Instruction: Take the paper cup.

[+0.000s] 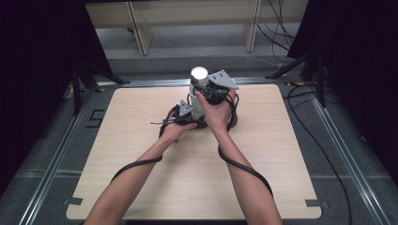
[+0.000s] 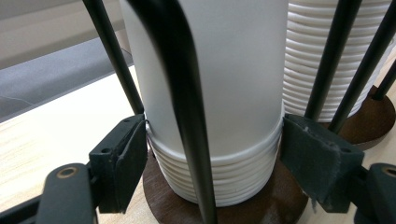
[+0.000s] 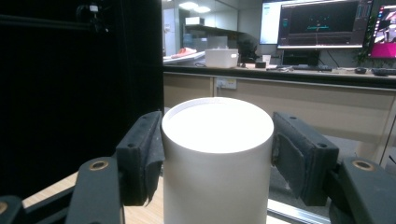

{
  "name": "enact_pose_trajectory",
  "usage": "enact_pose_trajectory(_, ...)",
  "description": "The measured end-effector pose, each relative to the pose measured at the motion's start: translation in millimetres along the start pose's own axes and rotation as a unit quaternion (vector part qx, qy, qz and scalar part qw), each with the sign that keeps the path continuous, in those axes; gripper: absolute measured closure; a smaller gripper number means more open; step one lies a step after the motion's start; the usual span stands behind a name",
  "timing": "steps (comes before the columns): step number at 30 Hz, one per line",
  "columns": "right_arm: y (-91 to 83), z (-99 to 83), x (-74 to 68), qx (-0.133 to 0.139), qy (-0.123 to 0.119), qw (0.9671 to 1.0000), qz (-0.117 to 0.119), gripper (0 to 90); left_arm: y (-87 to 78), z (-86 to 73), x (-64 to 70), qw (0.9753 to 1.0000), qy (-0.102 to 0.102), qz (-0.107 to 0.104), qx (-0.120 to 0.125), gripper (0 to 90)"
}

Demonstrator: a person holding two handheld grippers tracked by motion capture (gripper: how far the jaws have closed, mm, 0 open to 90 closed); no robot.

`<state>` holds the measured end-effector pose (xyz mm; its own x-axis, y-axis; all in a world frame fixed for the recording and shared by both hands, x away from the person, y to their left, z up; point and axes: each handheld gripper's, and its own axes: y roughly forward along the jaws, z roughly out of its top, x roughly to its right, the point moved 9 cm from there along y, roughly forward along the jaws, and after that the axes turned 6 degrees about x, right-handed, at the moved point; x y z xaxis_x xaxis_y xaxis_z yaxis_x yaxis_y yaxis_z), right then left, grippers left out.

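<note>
Working left to right: my left gripper [image 2: 212, 154] sat low at the wooden base [image 2: 261, 205] of the black wire cup holder [image 2: 187, 93], jaws closed against the ribbed rims of the stacked white cups [image 2: 219, 172] (a second stack [image 2: 313, 51] stood just beside). My right gripper [image 3: 217, 158] was up top, pads pressed on both sides of the uppermost cup [image 3: 217, 154]. All of it stood near the far middle of the table [image 1: 141, 187].
</note>
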<state>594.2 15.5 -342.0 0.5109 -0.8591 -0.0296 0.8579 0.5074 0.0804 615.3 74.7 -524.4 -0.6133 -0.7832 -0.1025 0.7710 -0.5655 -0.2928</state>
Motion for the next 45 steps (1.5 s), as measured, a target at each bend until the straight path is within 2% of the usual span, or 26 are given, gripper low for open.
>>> enact_pose_trajectory(3, -3.1, 1.9, -2.3, -0.004, 0.008, 1.0000, 0.002, 36.5, 0.0, -0.2, 0.0, 1.0000, 0.001, 0.001, -0.002, 23.1)
enact_pose_trajectory(5, -4.8, 3.4, -3.2, -0.001, 0.006, 1.0000, 0.003, 36.5, 0.3, -0.4, -0.3, 1.0000, 0.002, 0.004, -0.003, 23.0)
enact_pose_trajectory(6, -4.6, 4.9, -3.9, 0.004, -0.006, 0.9999, 0.007, 36.5, 0.3, -0.5, -0.3, 1.0000, 0.002, 0.004, -0.003, 23.0)
enact_pose_trajectory(8, -7.7, 5.5, -5.5, 0.001, 0.003, 1.0000, 0.005, 36.5, -0.1, -0.7, 0.1, 1.0000, -0.005, 0.006, -0.004, 22.6)
enact_pose_trajectory(10, -9.5, 6.5, -5.0, 0.001, -0.014, 0.9999, 0.007, 36.5, -1.4, -0.8, 0.5, 0.9999, -0.014, 0.004, -0.004, 20.2)
enact_pose_trajectory(12, -11.7, 6.2, -7.4, 0.001, 0.000, 1.0000, 0.009, 36.5, -3.7, -0.3, 0.4, 0.9999, -0.015, 0.006, -0.002, 17.5)
enact_pose_trajectory(15, -16.2, 5.1, -7.2, -0.002, 0.000, 0.9999, 0.014, 36.5, -9.7, 1.0, -0.4, 0.9998, -0.020, 0.007, -0.003, 14.9)
enact_pose_trajectory(17, -20.9, 3.3, -8.7, -0.012, 0.014, 0.9998, 0.013, 36.5, -13.6, 2.8, 1.3, 0.9997, -0.022, 0.005, 0.002, 14.4)
enact_pose_trajectory(18, -21.5, 4.5, -8.1, -0.003, 0.008, 0.9998, 0.018, 36.5, -16.4, 3.6, 1.0, 0.9998, -0.021, 0.007, 0.003, 14.3)
enact_pose_trajectory(20, -26.2, 3.2, -9.7, -0.009, 0.018, 0.9996, 0.017, 36.5, -21.2, 4.2, 1.7, 0.9998, -0.018, 0.004, 0.002, 14.2)
enact_pose_trajectory(21, -27.0, 3.9, -9.3, -0.002, 0.012, 0.9997, 0.021, 36.5, -23.4, 4.6, 1.7, 0.9998, -0.016, 0.006, 0.001, 14.2)
enact_pose_trajectory(23, -30.8, 3.7, -10.9, -0.004, 0.017, 0.9996, 0.024, 36.5, -26.9, 5.2, 3.9, 0.9998, -0.019, 0.005, 0.003, 14.2)
enact_pose_trajectory(24, -31.6, 4.0, -10.8, 0.000, 0.016, 0.9996, 0.024, 36.5, -30.0, 5.8, 4.9, 0.9999, -0.015, 0.004, 0.001, 14.1)
enact_pose_trajectory(25, -34.2, 4.0, -8.3, -0.002, 0.001, 0.9997, 0.023, 36.5, -33.1, 6.7, 6.5, 0.9999, -0.011, 0.000, 0.001, 14.1)
enact_pose_trajectory(26, -36.8, 3.0, -10.7, -0.003, 0.016, 0.9995, 0.027, 36.5, -35.9, 7.1, 8.0, 0.9999, -0.011, -0.002, 0.000, 14.1)
enact_pose_trajectory(28, -40.8, 1.9, -10.1, -0.003, 0.015, 0.9995, 0.026, 36.5, -41.5, 8.9, 10.1, 1.0000, -0.006, -0.005, 0.005, 14.1)
enact_pose_trajectory(30, -45.6, 0.1, -10.6, -0.006, 0.024, 0.9993, 0.028, 36.5, -47.2, 8.2, 9.8, 0.9999, 0.008, -0.005, -0.004, 14.1)
enact_pose_trajectory(32, -49.6, -0.2, -9.2, -0.005, 0.020, 0.9993, 0.030, 36.5, -51.0, 10.3, 12.9, 1.0000, 0.001, -0.006, 0.007, 14.1)
enact_pose_trajectory(34, -53.7, -1.2, -9.0, -0.008, 0.025, 0.9992, 0.029, 36.5, -57.2, 10.8, 14.7, 0.9999, 0.008, -0.007, 0.005, 14.1)
enact_pose_trajectory(35, -56.1, -0.8, -6.1, -0.004, 0.012, 0.9996, 0.026, 36.5, -59.4, 11.6, 15.4, 0.9999, 0.010, -0.008, 0.008, 14.1)
enact_pose_trajectory(36, -58.4, -1.8, -7.3, -0.007, 0.019, 0.9994, 0.028, 36.5, -62.7, 12.1, 16.1, 0.9998, 0.014, -0.009, 0.007, 14.1)
enact_pose_trajectory(37, -60.2, -2.4, -7.7, -0.007, 0.023, 0.9993, 0.029, 36.5, -64.5, 14.5, 16.2, 0.9996, 0.023, -0.011, 0.015, 14.1)
enact_pose_trajectory(39, -62.9, -3.0, -7.5, -0.005, 0.023, 0.9992, 0.033, 36.5, -70.5, 15.7, 17.4, 0.9994, 0.026, -0.012, 0.018, 14.1)
enact_pose_trajectory(40, -67.0, -5.4, -6.7, -0.017, 0.030, 0.9991, 0.026, 36.5, -73.4, 15.9, 17.7, 0.9994, 0.026, -0.011, 0.020, 14.1)
enact_pose_trajectory(42, -68.1, -5.6, -4.6, -0.006, 0.025, 0.9993, 0.029, 36.5, -78.6, 15.2, 18.1, 0.9993, 0.028, -0.011, 0.020, 14.1)
enact_pose_trajectory(45, -73.1, -9.6, -5.0, -0.011, 0.031, 0.9990, 0.030, 36.5, -89.1, 12.1, 18.8, 0.9993, 0.029, -0.013, 0.020, 14.0)
